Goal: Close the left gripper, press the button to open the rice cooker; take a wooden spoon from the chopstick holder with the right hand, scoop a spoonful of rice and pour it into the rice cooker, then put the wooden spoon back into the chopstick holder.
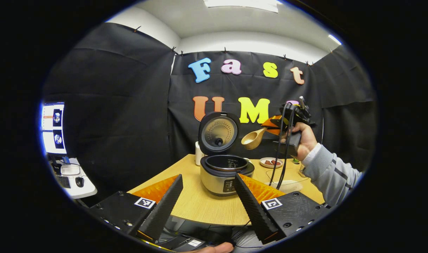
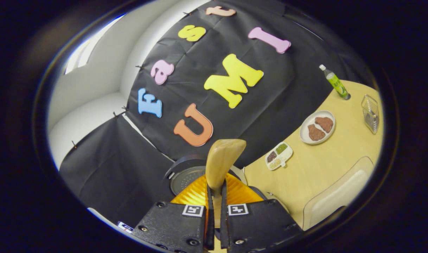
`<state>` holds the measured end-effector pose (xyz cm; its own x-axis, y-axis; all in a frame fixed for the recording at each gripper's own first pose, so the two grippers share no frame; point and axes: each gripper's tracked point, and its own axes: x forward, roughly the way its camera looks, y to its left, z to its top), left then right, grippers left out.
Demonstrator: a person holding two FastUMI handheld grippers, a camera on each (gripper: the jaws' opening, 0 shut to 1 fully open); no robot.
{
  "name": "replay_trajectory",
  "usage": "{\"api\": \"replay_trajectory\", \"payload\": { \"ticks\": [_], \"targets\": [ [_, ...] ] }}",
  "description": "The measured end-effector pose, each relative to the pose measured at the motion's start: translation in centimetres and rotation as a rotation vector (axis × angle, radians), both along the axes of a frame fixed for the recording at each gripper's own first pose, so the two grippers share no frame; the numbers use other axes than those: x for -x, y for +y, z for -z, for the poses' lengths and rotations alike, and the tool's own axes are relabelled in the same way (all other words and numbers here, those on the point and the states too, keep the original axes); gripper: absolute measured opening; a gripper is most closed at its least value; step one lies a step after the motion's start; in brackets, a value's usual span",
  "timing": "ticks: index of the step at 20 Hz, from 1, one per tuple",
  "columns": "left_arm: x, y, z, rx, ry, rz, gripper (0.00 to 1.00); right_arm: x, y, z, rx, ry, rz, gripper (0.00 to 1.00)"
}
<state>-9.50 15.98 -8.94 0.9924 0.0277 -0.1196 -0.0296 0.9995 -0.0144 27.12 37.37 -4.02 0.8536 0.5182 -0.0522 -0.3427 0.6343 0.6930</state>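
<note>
One rice cooker, lid up, on the surface. One wooden spoon above and right of it, pinched by raised right tool. Left tool spread, low before it.

So in the left gripper view the rice cooker sits on the table, straight ahead between the left gripper's two spread fingers, lid up at the back. Behind its left side there's some upright thing, can't tell what. Right of the cooker, further back, is a small plate. The wooden spoon hangs above the cooker's right side, held in the right gripper.

In the right gripper view a divided dish lies near the plate, with a bottle and wire holder beyond them.
</note>
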Motion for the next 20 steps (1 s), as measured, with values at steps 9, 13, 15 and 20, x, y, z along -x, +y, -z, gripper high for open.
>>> {"api": "replay_trajectory", "payload": {
  "ticks": [9,13,15,20],
  "targets": [
    [0.1,-0.8,0.0,-0.038,-0.011,0.019,0.95,0.3,4.2,-0.4,0.297,-0.191,0.022,0.12],
    [0.0,-0.9,0.2,-0.018,-0.011,0.02,0.94,1.2,6.0,-1.2,0.444,-0.302,0.033,0.12],
    [-0.3,-1.0,0.7,-0.024,0.002,0.016,0.94,1.7,6.8,-1.0,0.537,-0.352,0.036,0.1],
    [-0.1,-1.6,1.1,-0.058,-0.005,0.02,0.95,2.7,9.0,0.8,0.723,-0.439,0.005,0.13]
  ]
}}
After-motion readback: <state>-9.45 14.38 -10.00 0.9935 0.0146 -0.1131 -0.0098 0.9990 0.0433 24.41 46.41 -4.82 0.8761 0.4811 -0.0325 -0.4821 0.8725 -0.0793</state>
